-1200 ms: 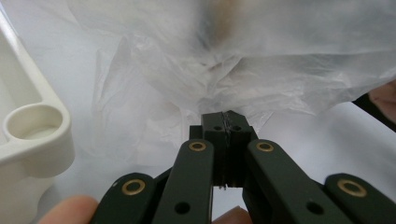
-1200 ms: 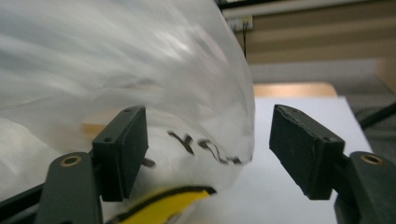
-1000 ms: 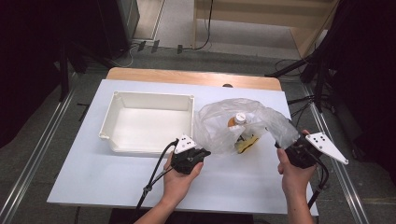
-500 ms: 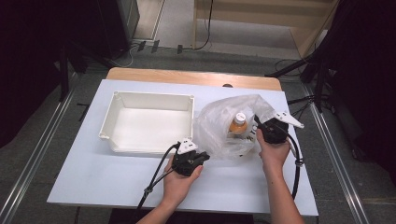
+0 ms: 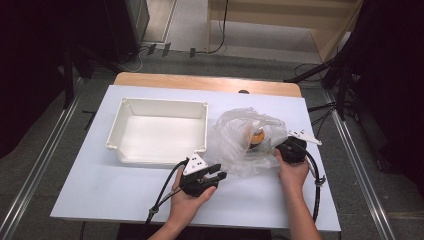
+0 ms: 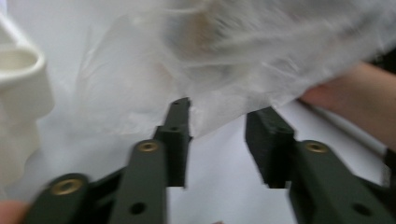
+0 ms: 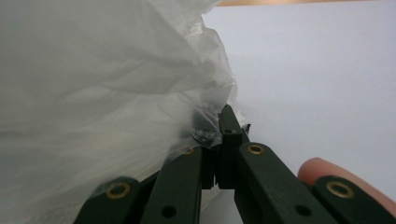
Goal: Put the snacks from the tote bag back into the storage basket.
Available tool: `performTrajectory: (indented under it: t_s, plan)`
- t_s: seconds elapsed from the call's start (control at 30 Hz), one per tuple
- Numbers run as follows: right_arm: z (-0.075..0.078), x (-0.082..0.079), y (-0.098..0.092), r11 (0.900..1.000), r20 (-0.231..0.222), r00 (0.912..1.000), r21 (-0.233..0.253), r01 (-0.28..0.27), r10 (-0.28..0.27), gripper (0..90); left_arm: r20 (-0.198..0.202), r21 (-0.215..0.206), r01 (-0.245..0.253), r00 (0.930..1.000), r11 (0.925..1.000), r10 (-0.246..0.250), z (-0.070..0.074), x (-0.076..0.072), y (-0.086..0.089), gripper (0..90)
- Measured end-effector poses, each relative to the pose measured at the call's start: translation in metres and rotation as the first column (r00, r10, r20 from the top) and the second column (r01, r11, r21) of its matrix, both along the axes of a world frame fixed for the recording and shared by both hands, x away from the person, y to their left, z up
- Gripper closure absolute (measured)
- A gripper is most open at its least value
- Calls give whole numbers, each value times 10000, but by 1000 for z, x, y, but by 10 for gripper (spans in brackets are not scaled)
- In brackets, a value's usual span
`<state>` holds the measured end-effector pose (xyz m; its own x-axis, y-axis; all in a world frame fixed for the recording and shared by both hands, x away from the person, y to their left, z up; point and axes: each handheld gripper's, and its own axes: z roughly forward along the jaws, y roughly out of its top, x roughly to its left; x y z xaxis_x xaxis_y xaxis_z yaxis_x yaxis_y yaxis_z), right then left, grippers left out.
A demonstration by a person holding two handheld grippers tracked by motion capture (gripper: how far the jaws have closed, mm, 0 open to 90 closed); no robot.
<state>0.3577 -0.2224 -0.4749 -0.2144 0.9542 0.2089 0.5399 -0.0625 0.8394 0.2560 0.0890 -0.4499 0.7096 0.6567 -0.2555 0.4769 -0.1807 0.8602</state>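
Plastic bag (image 5: 245, 142), right of empty white tray (image 5: 160, 131), orange-capped bottle (image 5: 257, 137) inside: right gripper (image 7: 218, 122) clamped on its right edge, left gripper (image 6: 219, 140) agape nearby, bottle removal pending.

Even overhead light falls on the white counter (image 5: 125, 200), bright against dark surroundings from 9 to 3 o'clock. Shadows are faint and soft. The left gripper view is smeared with motion blur, the plastic bag (image 6: 243, 60) streaky; in the right gripper view the bag (image 7: 93, 93) is hazy
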Motion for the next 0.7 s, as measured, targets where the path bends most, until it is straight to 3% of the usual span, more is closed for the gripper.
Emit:
performTrajectory:
  t_s: [0.13, 0.17, 0.2, 0.3, 0.37, 0.4, 0.6, 0.7]
  plan:
    - [-1, -9, -3, 9994, 418, 9991, 341, 42, -56, 898, 412, -106, 61, 9991, 9999, -56, 8, -8, 4, 389]
    - [-1, -9, -3, 9994, 418, 9991, 341, 42, -56, 898, 541, -153, -35, 9985, 9999, 43, 10, -9, 7, 389]
    - [-1, -12, -1, 9997, 582, 9983, 241, -10, -4, 892, 632, -213, -127, 9979, 9997, 140, 12, -11, 9, 297]
    - [-2, -12, 2, 10000, 657, 9978, -36, -67, 70, 890, 1166, -568, -453, 9918, 9974, 517, 24, -16, 14, 216]
    - [-2, -12, 3, 10000, 689, 9976, -65, -50, 55, 890, 1280, -607, -488, 9902, 9970, 563, 28, -18, 13, 170]
    - [-2, -12, 2, 10000, 646, 9979, -41, -68, 70, 889, 1539, -624, -495, 9863, 9968, 586, 36, -20, 10, 142]
    - [-2, -12, 1, 9999, 659, 9978, 115, -91, 83, 886, 2065, -543, -245, 9778, 9982, 353, 54, -19, -5, 135]
    - [-2, -13, 3, 9999, 723, 9973, -77, -146, 152, 884, 2377, -274, -481, 9699, 9985, 532, 61, -12, -17, 136]
